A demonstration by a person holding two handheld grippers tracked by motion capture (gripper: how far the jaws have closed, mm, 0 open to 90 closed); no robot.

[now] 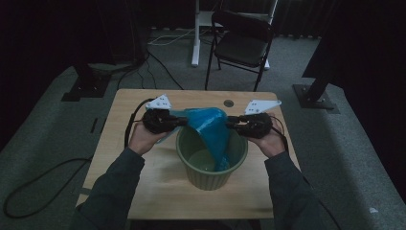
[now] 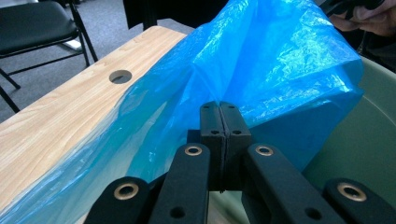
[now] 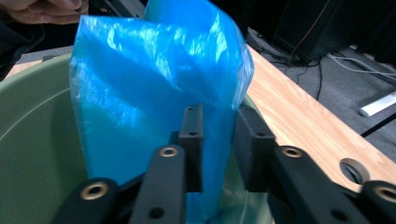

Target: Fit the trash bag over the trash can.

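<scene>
A blue plastic bag (image 1: 207, 125) hangs stretched between my two grippers above a green bin (image 1: 186, 149) on the wooden table (image 1: 139, 191), and its lower end drops into the bin. My left gripper (image 1: 184, 121) is shut on the bag's left edge; in the left gripper view the jaws (image 2: 219, 109) meet on the blue film (image 2: 280, 60). My right gripper (image 1: 229, 123) is at the bag's right edge. In the right gripper view its jaws (image 3: 219, 116) stand apart with the bag (image 3: 140, 84) passing loosely between them, above the bin (image 3: 32, 140).
A round cable hole (image 1: 229, 103) is in the table's far edge. A black folding chair (image 1: 242, 43) and a white desk leg (image 1: 196, 33) stand behind the table. Cables lie on the grey carpet (image 1: 48, 177) to the left.
</scene>
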